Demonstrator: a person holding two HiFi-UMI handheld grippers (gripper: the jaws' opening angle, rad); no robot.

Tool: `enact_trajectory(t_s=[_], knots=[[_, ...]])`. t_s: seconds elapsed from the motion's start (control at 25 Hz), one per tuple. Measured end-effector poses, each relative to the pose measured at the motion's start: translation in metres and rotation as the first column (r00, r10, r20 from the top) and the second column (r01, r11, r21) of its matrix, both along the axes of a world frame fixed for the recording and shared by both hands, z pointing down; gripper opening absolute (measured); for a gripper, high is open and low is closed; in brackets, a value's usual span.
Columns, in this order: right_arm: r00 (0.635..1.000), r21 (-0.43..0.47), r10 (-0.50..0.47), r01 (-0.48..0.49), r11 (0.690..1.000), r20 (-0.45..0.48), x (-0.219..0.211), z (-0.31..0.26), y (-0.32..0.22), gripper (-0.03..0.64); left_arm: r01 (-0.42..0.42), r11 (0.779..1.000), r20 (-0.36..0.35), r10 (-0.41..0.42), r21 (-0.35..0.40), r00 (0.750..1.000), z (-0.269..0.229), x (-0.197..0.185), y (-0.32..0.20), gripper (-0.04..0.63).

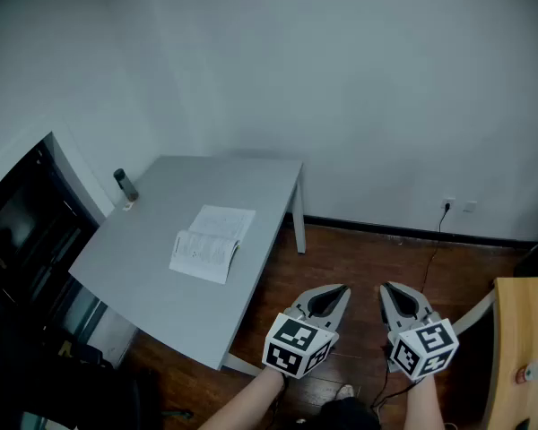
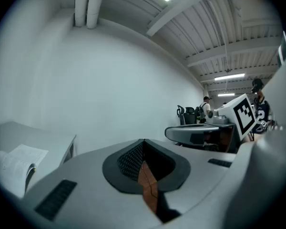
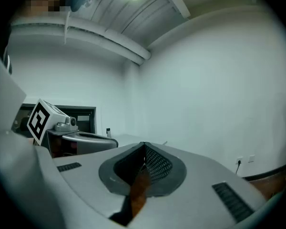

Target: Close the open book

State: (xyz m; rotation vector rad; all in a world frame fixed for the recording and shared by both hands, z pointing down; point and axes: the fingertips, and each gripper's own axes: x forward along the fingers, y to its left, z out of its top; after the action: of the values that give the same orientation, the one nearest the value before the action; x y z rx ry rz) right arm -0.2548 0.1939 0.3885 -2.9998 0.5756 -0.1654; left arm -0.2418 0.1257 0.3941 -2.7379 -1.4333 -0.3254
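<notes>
Left gripper (image 1: pixel 339 291): jaws together, nothing between them; held over the wooden floor (image 1: pixel 359 253), off the table's near right corner.
Right gripper (image 1: pixel 390 292): jaws also together, empty; just beside the left.
Grey table (image 1: pixel 152 285): left of both grippers.
Open book (image 1: pixel 212 243): pages up, mid-table, well apart from both grippers.
Dark cylindrical item (image 1: pixel 124 186): at the table's far left edge.

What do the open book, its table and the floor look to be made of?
The open book looks like paper: matte white pages with faint print, curving at the spine. The table has a smooth matte grey top, probably laminate or painted board. The floor shows reddish-brown planks with seams, slightly glossy: wood or wood-look laminate.
</notes>
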Motion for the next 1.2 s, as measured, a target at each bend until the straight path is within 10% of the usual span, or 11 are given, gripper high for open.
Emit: enact_trajectory(t_s=[0.6,1.2], knots=[[0.99,-0.001,-0.144,0.144,0.99,0.003,0.131,-0.004,0.051,0.003,0.124,0.992,-0.002,-0.124,0.027,0.992,-0.008,0.127,0.051,0.005],[0.963,-0.061,-0.261,0.265,0.962,0.065,0.303,0.02,-0.001,0.005,0.286,0.958,0.045,-0.286,0.01,0.957,0.024,0.289,-0.012,0.005]])
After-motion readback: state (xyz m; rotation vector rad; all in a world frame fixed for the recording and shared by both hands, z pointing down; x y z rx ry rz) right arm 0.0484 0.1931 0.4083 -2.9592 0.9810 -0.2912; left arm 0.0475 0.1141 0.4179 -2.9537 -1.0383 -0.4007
